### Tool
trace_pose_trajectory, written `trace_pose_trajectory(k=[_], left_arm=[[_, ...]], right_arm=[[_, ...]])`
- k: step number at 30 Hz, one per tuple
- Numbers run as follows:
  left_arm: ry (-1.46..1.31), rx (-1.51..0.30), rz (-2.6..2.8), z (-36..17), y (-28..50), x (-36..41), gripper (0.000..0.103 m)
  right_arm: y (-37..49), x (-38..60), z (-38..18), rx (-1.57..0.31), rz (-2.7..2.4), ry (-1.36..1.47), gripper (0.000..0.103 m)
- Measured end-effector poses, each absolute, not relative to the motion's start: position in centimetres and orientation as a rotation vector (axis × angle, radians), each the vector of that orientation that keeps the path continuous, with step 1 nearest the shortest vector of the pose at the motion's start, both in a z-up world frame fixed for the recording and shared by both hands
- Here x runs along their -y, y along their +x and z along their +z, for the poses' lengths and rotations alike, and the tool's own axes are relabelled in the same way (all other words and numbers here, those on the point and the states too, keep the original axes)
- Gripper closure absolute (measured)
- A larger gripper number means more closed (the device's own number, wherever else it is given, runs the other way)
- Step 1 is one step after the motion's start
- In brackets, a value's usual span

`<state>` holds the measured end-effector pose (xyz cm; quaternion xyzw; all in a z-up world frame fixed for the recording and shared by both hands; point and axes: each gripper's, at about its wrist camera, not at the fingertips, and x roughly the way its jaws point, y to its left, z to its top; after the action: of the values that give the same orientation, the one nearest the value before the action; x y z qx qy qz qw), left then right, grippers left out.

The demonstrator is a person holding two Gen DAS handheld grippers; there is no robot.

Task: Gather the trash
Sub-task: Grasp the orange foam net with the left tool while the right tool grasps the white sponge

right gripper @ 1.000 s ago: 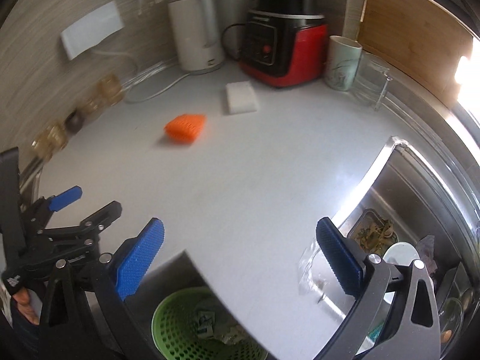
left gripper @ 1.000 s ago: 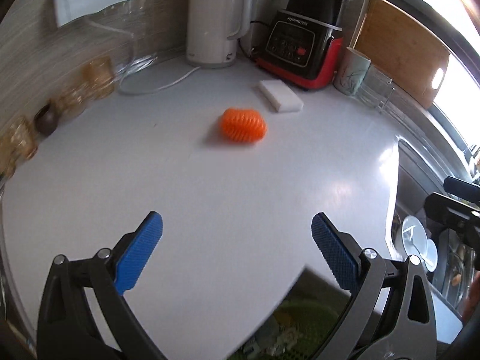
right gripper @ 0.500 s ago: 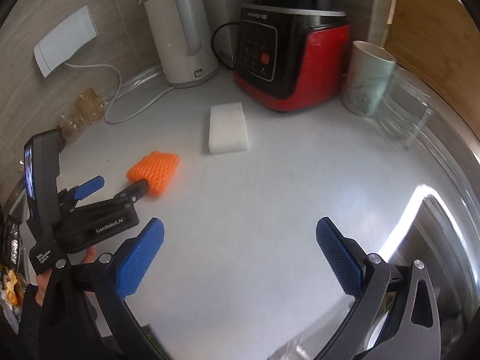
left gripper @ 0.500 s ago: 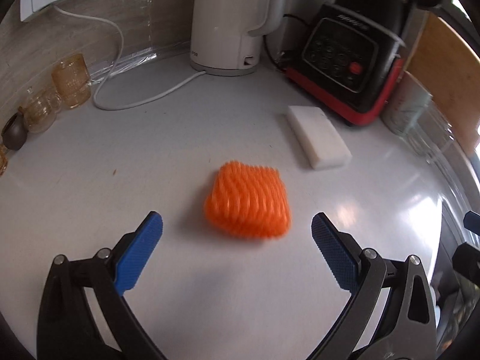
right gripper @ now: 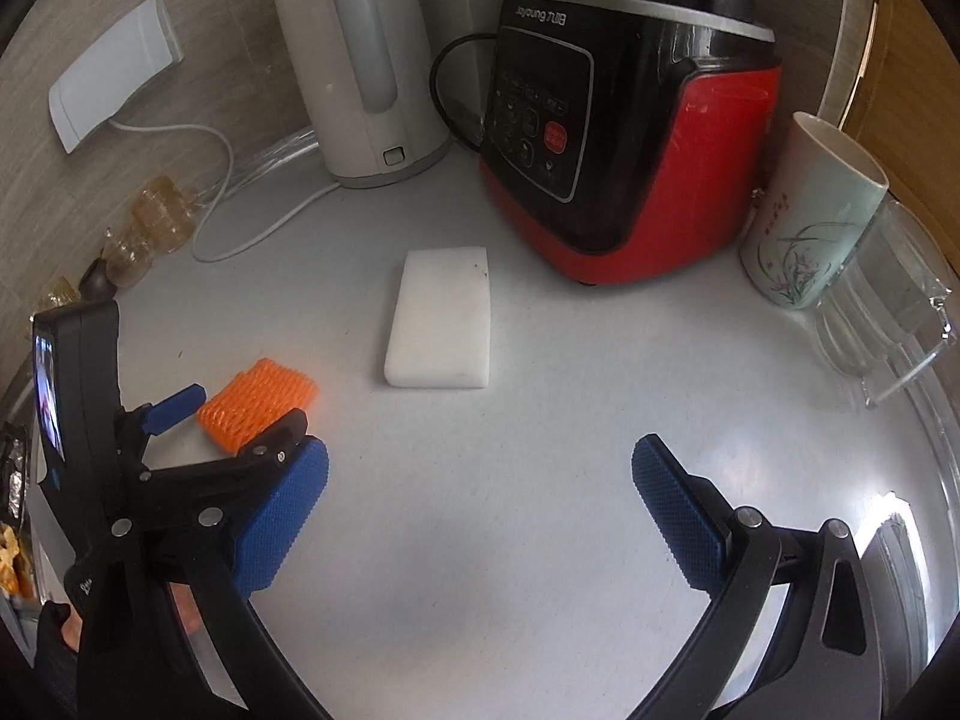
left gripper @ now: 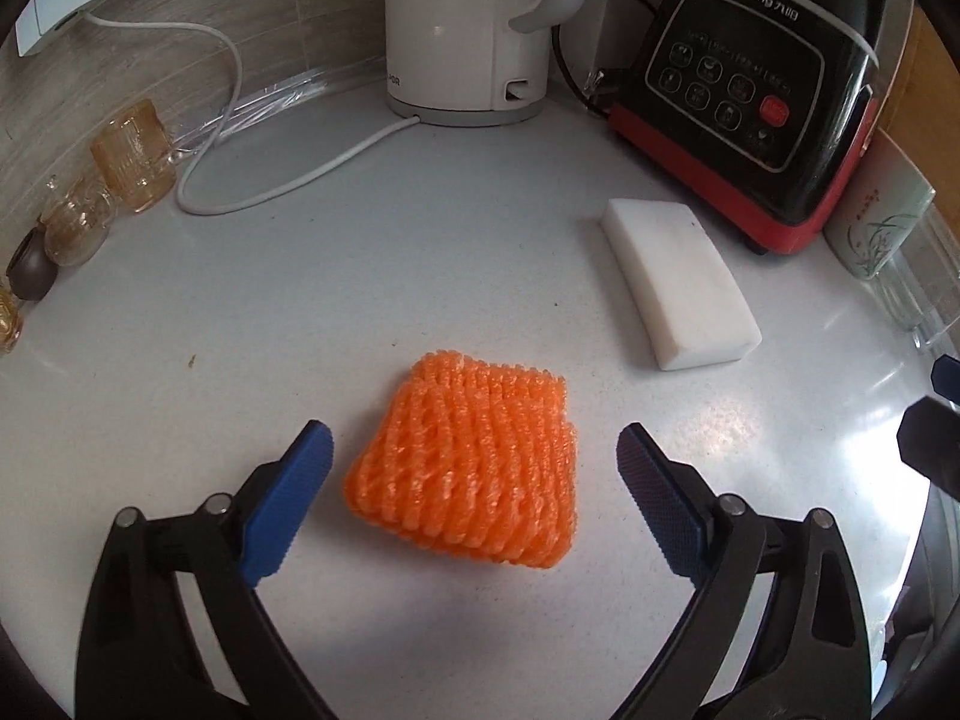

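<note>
Glossy white countertop [left gripper: 480,276]; left gripper [left gripper: 474,468] jaws closing around ribbed orange foam net [left gripper: 474,468], not touching; right gripper [right gripper: 480,480] wide, empty.

I've brought my left gripper [left gripper: 474,462] in over the orange foam net [left gripper: 471,462], now between its closing jaws; my right gripper [right gripper: 480,480] neared the white sponge [right gripper: 441,324].

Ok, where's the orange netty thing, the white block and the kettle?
orange foam net [left gripper: 465,465]: left wrist view, middle of its ribbed top.
white foam block [right gripper: 441,318]: right wrist view, centre of its flat top.
white electric kettle [left gripper: 465,24]: left wrist view, front of its body.
</note>
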<state>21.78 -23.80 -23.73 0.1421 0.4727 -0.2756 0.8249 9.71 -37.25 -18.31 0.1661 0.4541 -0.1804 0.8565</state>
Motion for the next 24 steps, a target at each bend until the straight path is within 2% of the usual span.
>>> trace_pose_trajectory(k=[8, 10, 13, 16, 24], left_arm=[[0.319, -1.035, -0.554, -24.4, 22.3, 23.9, 0.04], [0.321, -1.033, -0.553, -24.3, 22.4, 23.9, 0.053], [0.332, -1.016, -0.553, -23.8, 22.3, 23.9, 0.064], [0.341, -1.005, -0.54, -23.2, 21.8, 23.4, 0.068], [0.236, -1.03, -0.488, -20.0, 19.4, 17.6, 0.069]], right_arm=[[9.9, 38.0, -19.1, -0.958, -0.365, 0.369, 0.002], [9.9, 38.1, -19.4, -0.964, -0.363, 0.375, 0.002], [10.0, 38.3, -20.0, -0.975, -0.365, 0.385, 0.002], [10.6, 38.5, -20.5, -0.984, -0.363, 0.396, 0.002], [16.8, 38.6, -22.7, -1.027, -0.356, 0.326, 0.002]])
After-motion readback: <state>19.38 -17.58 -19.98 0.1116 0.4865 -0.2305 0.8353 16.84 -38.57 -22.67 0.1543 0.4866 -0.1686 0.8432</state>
